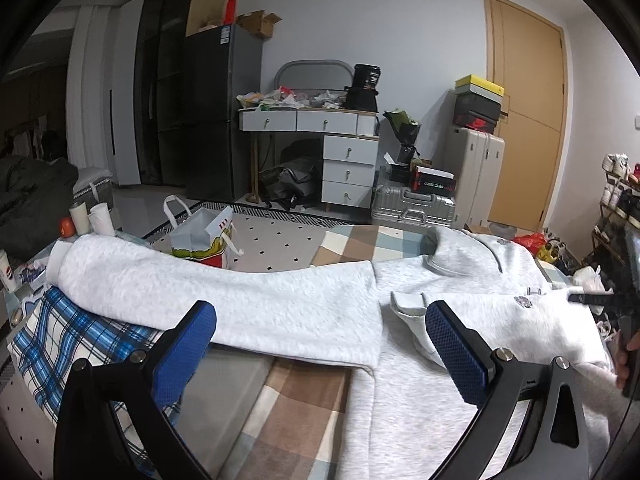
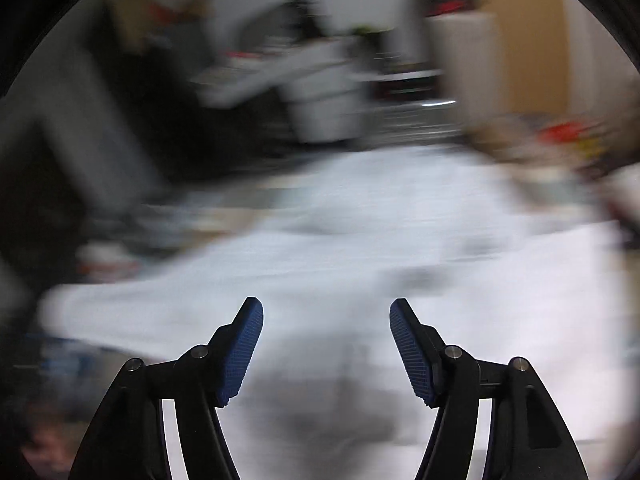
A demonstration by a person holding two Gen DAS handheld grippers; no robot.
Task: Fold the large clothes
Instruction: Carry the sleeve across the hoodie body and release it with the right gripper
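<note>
The left gripper (image 1: 320, 320) hangs low over the bed, angled gently downward, its blue pads (image 1: 456, 348) spread wide with nothing between them. Below it lies the light grey sweatshirt (image 1: 460, 280) on a checked bedspread (image 1: 292, 404), one sleeve (image 1: 224, 292) stretched out to the left across a blue plaid cloth (image 1: 80, 332). The right gripper (image 2: 326, 308) tilts more steeply down toward the same blurred pale garment, jaws parted and empty.

white walls (image 1: 360, 20), wooden door (image 1: 524, 112), black fridge (image 1: 216, 112), white drawer desk (image 1: 348, 152).
</note>
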